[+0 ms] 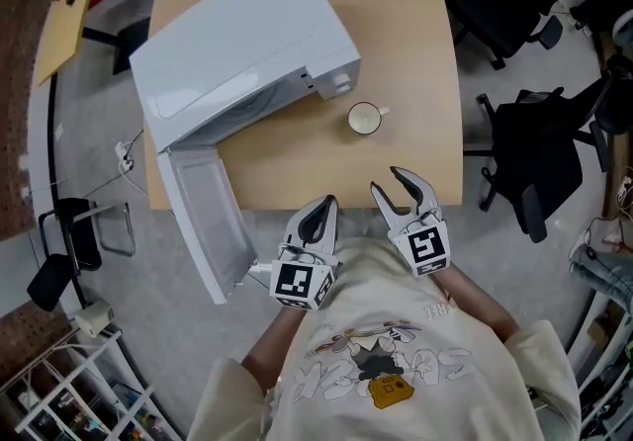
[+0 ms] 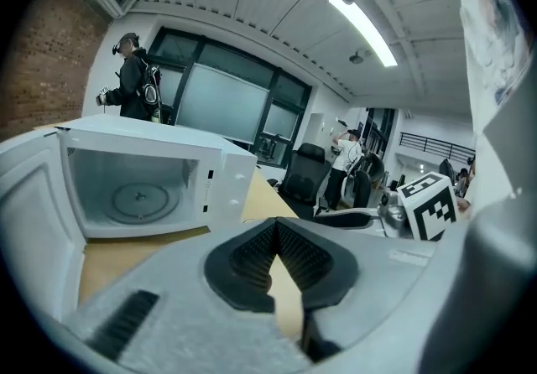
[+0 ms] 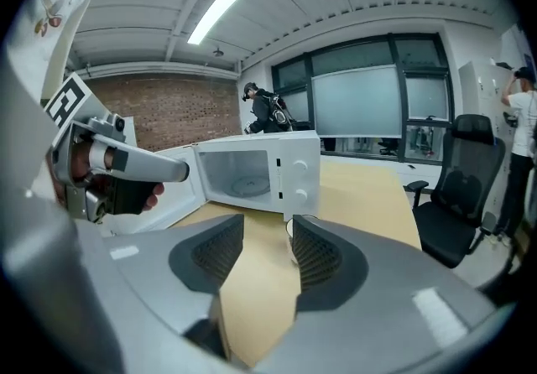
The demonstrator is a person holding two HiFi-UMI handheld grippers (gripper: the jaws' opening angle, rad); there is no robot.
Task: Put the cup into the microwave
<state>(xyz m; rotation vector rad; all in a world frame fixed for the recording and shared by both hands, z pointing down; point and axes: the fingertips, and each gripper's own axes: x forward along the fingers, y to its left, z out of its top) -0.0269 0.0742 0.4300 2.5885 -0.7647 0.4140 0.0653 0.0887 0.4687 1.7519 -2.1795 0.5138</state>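
A white microwave (image 1: 247, 34) stands at the table's left with its door (image 1: 203, 221) swung open past the front edge; its empty cavity (image 2: 134, 192) and turntable (image 3: 243, 185) show in both gripper views. A small white cup (image 1: 365, 119) stands upright on the wooden table (image 1: 415, 34), just right of the microwave's knobs. In the right gripper view the cup (image 3: 290, 230) is partly hidden by a finger. My left gripper (image 1: 324, 204) is shut and empty at the table's front edge. My right gripper (image 1: 386, 180) is open, empty, short of the cup.
Black office chairs (image 1: 539, 147) stand to the right of the table, one also in the right gripper view (image 3: 457, 196). A white wire rack (image 1: 69, 390) sits at the lower left on the floor. People stand far off by the windows (image 2: 134, 87).
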